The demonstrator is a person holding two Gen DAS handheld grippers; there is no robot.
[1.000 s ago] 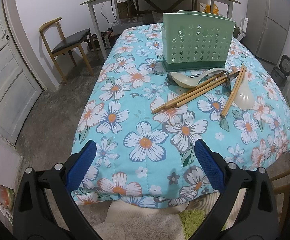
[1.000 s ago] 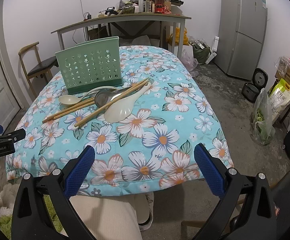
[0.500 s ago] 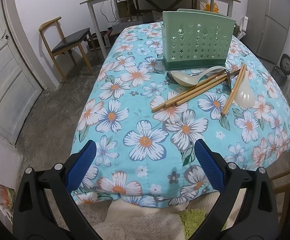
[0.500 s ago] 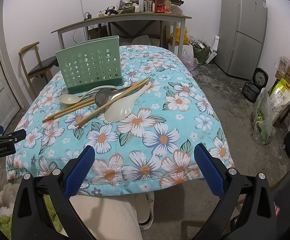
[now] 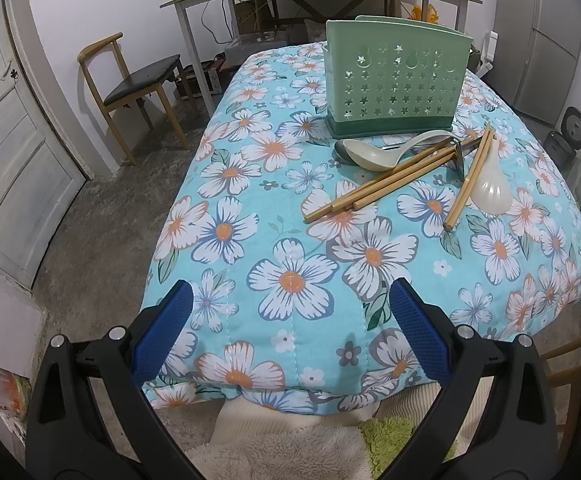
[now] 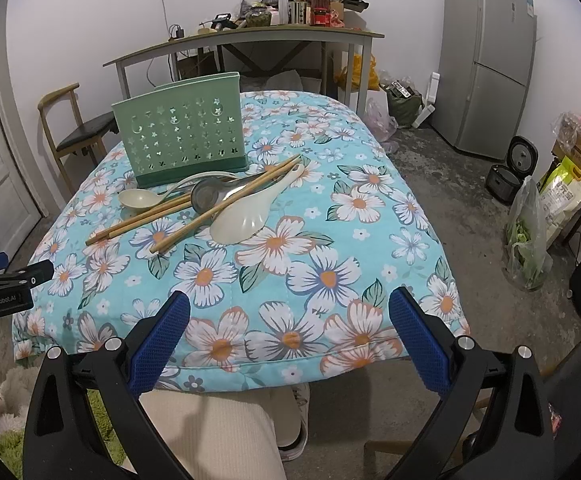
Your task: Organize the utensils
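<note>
A green perforated utensil holder (image 5: 396, 80) (image 6: 182, 136) stands upright on the floral-clothed table (image 5: 290, 276) (image 6: 326, 276). In front of it lies a loose pile: bamboo chopsticks (image 5: 378, 182) (image 6: 194, 212), a beige ladle (image 5: 374, 155) (image 6: 140, 199), a white rice spoon (image 5: 490, 192) (image 6: 246, 216) and a metal spoon (image 6: 206, 198). My left gripper (image 5: 290, 328) hangs open over the table's near edge, well short of the pile. My right gripper (image 6: 288, 332) is open too, at the near edge, with nothing between its fingers.
A wooden chair (image 5: 138, 84) and a white door (image 5: 14, 140) stand left of the table. A cluttered grey desk (image 6: 246, 40) is behind it, a fridge (image 6: 490, 60) at the back right. Bags and a rice cooker (image 6: 510, 172) sit on the floor. A person's leg (image 6: 210, 432) is below.
</note>
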